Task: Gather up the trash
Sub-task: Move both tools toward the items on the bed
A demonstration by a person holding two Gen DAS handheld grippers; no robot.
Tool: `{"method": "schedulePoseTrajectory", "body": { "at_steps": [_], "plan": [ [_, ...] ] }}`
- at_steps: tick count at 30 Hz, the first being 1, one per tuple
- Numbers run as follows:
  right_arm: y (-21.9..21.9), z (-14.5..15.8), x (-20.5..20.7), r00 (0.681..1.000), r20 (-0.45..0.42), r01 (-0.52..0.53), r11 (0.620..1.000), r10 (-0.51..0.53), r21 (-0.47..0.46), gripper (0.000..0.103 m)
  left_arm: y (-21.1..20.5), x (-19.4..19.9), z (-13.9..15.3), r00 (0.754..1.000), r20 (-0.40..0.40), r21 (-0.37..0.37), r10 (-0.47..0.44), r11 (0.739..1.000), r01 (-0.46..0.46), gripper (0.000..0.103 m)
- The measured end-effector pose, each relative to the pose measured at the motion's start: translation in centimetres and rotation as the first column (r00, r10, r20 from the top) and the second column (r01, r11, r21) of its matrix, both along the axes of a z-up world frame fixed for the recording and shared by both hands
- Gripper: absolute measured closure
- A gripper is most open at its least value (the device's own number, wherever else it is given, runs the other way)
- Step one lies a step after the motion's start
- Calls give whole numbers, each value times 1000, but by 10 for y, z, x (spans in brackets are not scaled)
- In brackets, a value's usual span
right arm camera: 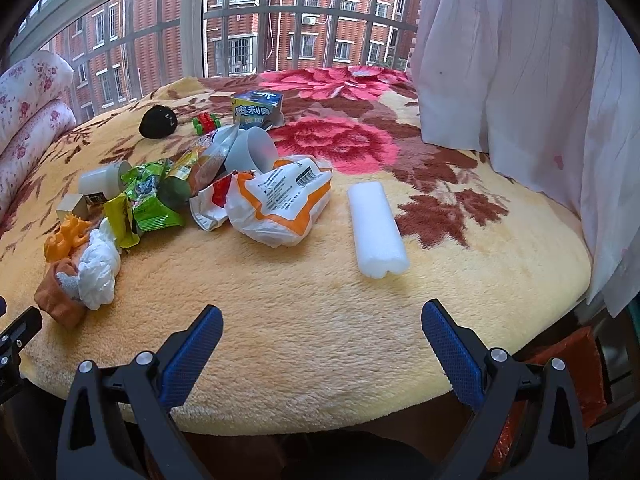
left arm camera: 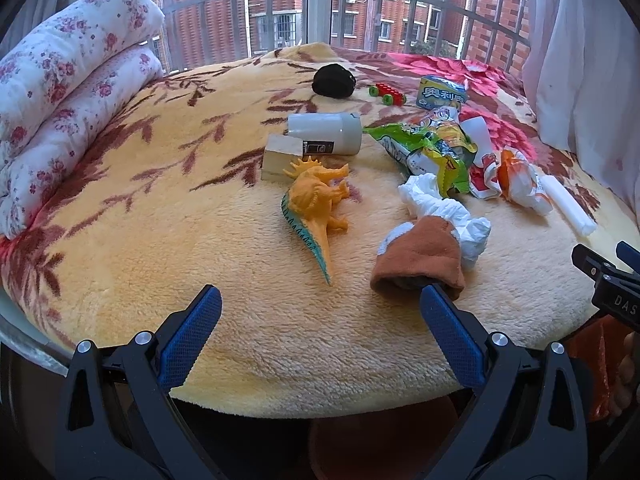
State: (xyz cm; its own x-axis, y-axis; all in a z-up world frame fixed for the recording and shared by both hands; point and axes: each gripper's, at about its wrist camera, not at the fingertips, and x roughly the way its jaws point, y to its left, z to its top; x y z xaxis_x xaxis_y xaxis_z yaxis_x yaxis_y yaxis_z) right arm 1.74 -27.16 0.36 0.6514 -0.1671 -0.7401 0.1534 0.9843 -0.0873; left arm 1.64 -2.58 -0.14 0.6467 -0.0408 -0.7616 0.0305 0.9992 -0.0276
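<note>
Trash lies on a yellow floral blanket (left arm camera: 200, 248): a crumpled white tissue (left arm camera: 448, 208), a green snack wrapper (left arm camera: 432, 152), an orange-and-white wrapper (right arm camera: 280, 204), a white foam roll (right arm camera: 376, 228), a white plastic cup (right arm camera: 256, 148) and a blue snack box (right arm camera: 258, 109). My left gripper (left arm camera: 320, 300) is open and empty at the near edge, in front of a brown sock (left arm camera: 420, 260). My right gripper (right arm camera: 322, 318) is open and empty, short of the foam roll.
An orange toy dinosaur (left arm camera: 316, 204), a wooden block (left arm camera: 280, 158), a white canister (left arm camera: 324, 132), a black round object (left arm camera: 334, 80) and a red toy car (left arm camera: 386, 92) lie on the blanket. A folded floral quilt (left arm camera: 60, 120) lies left, a white curtain (right arm camera: 540, 80) right.
</note>
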Motion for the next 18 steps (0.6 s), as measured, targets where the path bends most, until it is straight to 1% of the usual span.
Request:
{"method": "schedulePoseTrajectory", "body": {
  "at_steps": [18],
  "plan": [
    [-3,1,0,1000,-6,8,1000,-8,0,5,-4,0,-1,1000,-5,-3,-12,1000,12,6]
  ]
}}
